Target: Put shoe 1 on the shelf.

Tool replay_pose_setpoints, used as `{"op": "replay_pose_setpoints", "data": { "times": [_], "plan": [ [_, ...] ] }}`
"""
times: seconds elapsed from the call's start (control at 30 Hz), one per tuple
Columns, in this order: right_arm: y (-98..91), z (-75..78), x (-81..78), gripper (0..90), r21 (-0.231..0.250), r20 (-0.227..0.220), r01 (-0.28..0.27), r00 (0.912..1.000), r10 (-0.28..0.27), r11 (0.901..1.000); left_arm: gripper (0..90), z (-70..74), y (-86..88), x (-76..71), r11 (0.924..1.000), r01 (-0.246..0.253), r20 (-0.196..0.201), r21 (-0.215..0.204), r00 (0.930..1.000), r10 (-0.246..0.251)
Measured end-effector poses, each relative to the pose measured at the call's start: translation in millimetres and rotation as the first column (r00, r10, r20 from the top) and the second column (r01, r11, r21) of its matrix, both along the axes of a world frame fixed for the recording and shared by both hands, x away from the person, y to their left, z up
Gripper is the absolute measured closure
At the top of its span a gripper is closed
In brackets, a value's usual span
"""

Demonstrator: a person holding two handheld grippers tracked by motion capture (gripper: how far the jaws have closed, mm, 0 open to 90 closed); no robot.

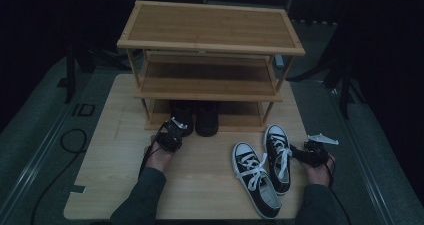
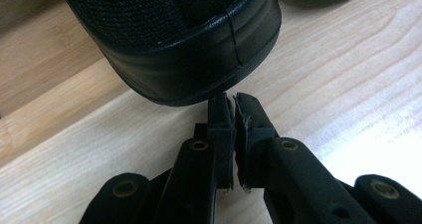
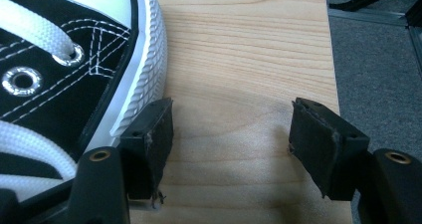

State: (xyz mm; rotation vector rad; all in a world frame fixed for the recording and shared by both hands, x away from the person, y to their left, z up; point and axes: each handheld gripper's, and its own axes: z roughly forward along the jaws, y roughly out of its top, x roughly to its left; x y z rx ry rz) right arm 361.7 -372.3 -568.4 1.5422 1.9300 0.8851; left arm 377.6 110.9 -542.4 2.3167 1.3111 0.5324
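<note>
A pair of black shoes stands on the bottom shelf of a wooden rack (image 1: pixel 210 45). My left gripper (image 1: pixel 176 127) is shut with nothing between its jaws. In the left gripper view its tips (image 2: pixel 233 102) sit right at the rubber heel of the left black shoe (image 2: pixel 184 50), touching or almost touching it. Two black-and-white sneakers with white laces lie on the table at the right. My right gripper (image 1: pixel 298 151) stands open next to the right sneaker (image 1: pixel 278 155). Its left pad (image 3: pixel 152 129) rests against that sneaker's white sole (image 3: pixel 144 69), and only bare table lies between the jaws (image 3: pixel 231 117).
The other black shoe (image 1: pixel 206 117) stands beside the first, and the other sneaker (image 1: pixel 255 177) lies closer to the front edge. The rack's upper two shelves are bare. The light wooden table (image 1: pixel 115 150) ends just right of my right hand; grey floor and a cable (image 1: pixel 72 140) surround it.
</note>
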Motion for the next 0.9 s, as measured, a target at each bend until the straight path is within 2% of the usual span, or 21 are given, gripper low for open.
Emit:
{"op": "replay_pose_setpoints", "data": {
  "times": [0.23,0.33,0.47,0.63,0.77,0.9],
  "plan": [
    [0.0,0.0,0.0,33.5,0.0,0.0,-0.001,1.0,0.001,1.0,85.7,-2.0,-0.7,4.8,0.9999,0.009,0.003,-0.01,1.0,-0.009],
    [0.1,0.0,0.0,33.5,0.0,0.0,0.0,1.0,0.0,1.0,85.1,-2.5,1.1,4.6,0.9993,0.02,0.004,-0.031,0.9998,-0.02],
    [0.0,0.0,0.0,33.5,-0.001,0.0,0.0,1.0,0.0,1.0,76.5,-2.7,3.7,0.7,0.999,0.019,0.01,-0.039,0.9998,-0.019],
    [0.1,0.0,0.0,33.6,-0.002,0.0,0.0,1.0,0.0,1.0,66.8,-3.4,10.5,-6.0,0.9947,0.047,0.01,-0.091,0.9989,-0.046],
    [0.1,-0.1,0.0,33.6,-0.002,0.001,-0.001,1.0,0.001,1.0,62.6,-5.5,17.9,-15.4,0.9905,0.047,0.023,-0.129,0.9988,-0.044],
    [0.2,-0.1,-0.1,33.6,-0.005,0.001,0.0,1.0,0.0,1.0,60.5,-7.0,24.1,-19.3,0.9891,0.046,0.029,-0.14,0.9987,-0.043]
  ]
}}
